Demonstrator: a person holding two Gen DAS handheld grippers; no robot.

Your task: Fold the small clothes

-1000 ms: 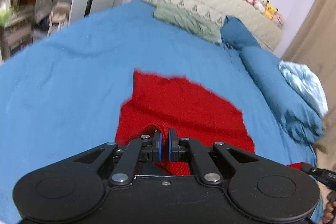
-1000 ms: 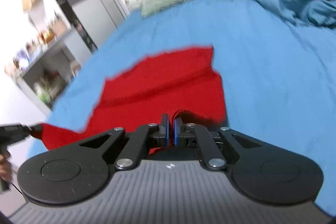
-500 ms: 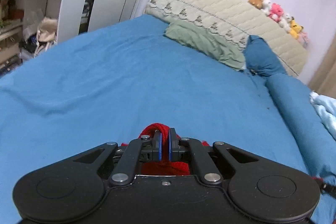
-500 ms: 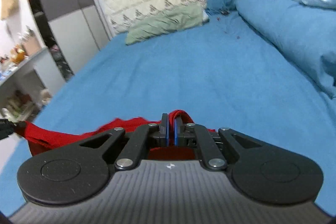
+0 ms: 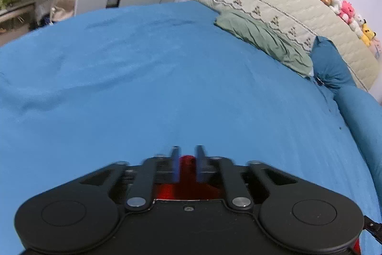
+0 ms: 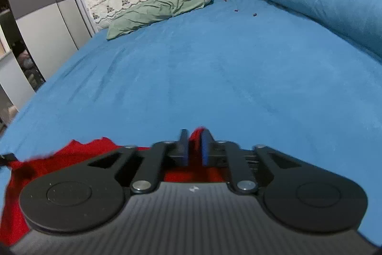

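Both grippers (left (image 5: 187, 165), right (image 6: 194, 147)) straddle red cloth (image 6: 59, 159).

Left gripper (image 5: 187, 160) low over blue bedsheet (image 5: 143, 87), jaws slightly parted, red garment (image 5: 187, 159) between them, grip unclear through blur.

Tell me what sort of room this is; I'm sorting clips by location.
Most likely a bedroom: a bed with a blue sheet, a quilted headboard topped with plush toys, and a green pillow.
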